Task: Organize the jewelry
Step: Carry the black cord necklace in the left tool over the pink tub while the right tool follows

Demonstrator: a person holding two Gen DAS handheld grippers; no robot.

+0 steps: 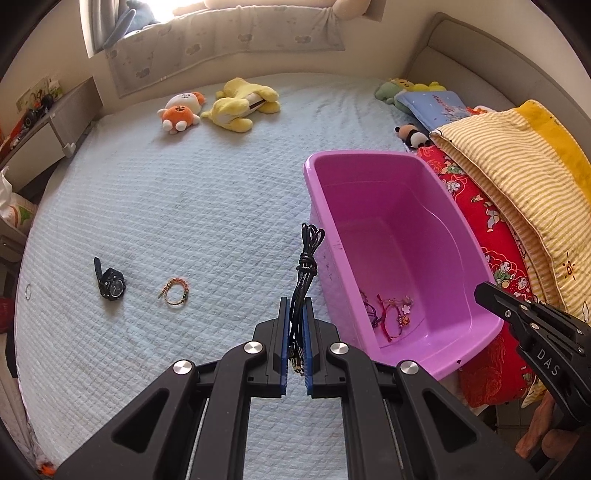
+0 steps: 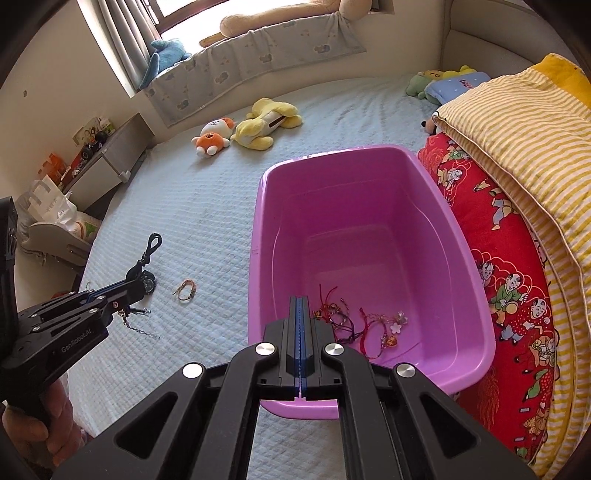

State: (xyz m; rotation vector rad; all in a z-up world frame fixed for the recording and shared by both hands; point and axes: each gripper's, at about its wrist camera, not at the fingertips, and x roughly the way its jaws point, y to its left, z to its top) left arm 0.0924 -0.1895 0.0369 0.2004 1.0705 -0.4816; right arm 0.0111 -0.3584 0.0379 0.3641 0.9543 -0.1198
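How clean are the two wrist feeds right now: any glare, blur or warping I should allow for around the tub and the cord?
Left wrist view: the window is blown out, edges bow from the fisheye, but the black cord in the left gripper and the purple tub are sharp. Right wrist view: the same window glare and corner vignetting; the right gripper and the bracelets in the tub are crisp.

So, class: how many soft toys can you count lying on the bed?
4, perhaps more hidden. An orange-and-white plush and a yellow plush lie together near the window; a green-and-yellow plush sits by the blue pillow; a panda plush lies against the striped quilt.
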